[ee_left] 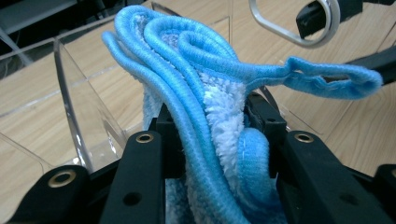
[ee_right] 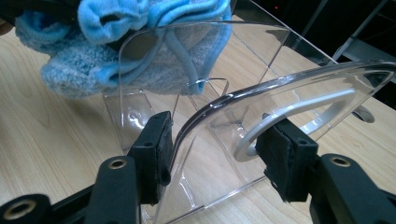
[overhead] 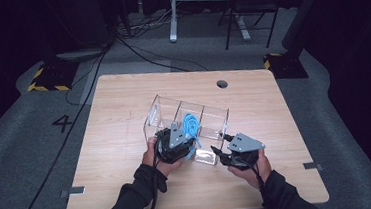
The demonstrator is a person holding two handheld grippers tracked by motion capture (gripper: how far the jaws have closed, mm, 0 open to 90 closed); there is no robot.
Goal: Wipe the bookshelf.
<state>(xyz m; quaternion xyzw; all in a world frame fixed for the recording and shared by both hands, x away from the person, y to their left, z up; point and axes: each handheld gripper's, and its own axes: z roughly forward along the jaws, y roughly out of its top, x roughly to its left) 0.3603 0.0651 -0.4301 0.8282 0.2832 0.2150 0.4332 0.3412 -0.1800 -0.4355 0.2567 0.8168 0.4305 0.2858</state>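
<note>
Two hands at a pale wooden table (overhead: 126, 139), seen from above, each with a black gripper. Near the table's middle, a clear plastic organizer (overhead: 161, 111) split into three side-by-side compartments, set at a slant. Above its middle compartment, a bright blue fluffy cloth (overhead: 191, 125) with corded edges — bunched and hanging partly over the box's near wall. Left gripper (overhead: 189, 143) clamped on that cloth; in the left gripper view, folds of blue cloth (ee_left: 219, 116) squeezed between the two black pads, one looped edge trailing off to the right. Right gripper (overhead: 222, 154) at the organizer's near right end; in the right gripper view, pads (ee_right: 156, 144) set on either side of the curved clear end wall (ee_right: 224, 140) — narrowed around it, left pad touching the plastic. Smallest: a round hole (overhead: 222, 84) near the table's far edge.
</note>
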